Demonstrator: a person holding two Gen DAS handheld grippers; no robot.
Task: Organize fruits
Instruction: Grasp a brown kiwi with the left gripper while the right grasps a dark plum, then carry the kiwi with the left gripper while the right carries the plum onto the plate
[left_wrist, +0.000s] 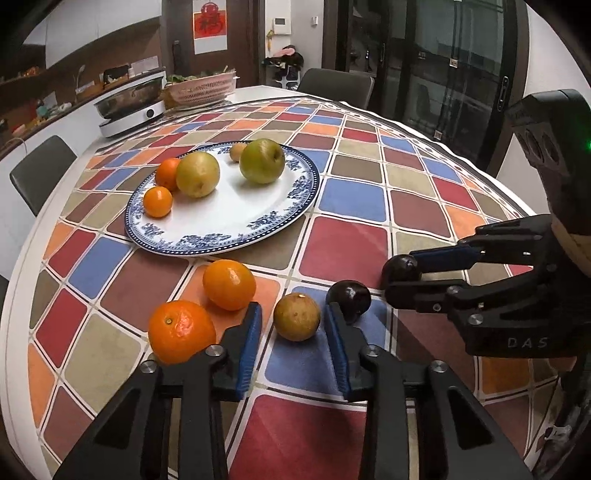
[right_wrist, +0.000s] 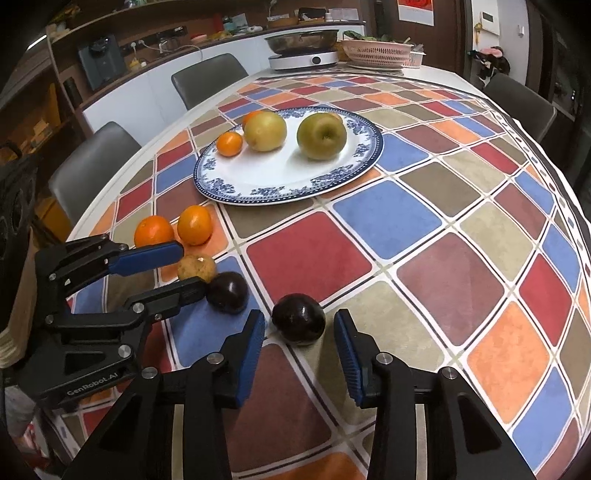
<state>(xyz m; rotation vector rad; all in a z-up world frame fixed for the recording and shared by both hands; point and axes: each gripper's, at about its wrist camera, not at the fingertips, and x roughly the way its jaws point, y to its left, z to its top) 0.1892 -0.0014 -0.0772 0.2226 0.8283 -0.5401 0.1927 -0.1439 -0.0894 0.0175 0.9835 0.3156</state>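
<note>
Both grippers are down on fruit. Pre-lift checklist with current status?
1. Left gripper closed on the small brown fruit: ok, fruit centred between the pads.
2. Right gripper gripping the dark plum: not ok, it straddles the plum but gaps show on both sides.
3. Second plum clear of the left gripper: not ok, it sits right against the outer finger and may roll on lift.
4. Free space on the plate: ok, the near half is bare.
5. Grippers clear of each other: ok, apart, though close.
</note>
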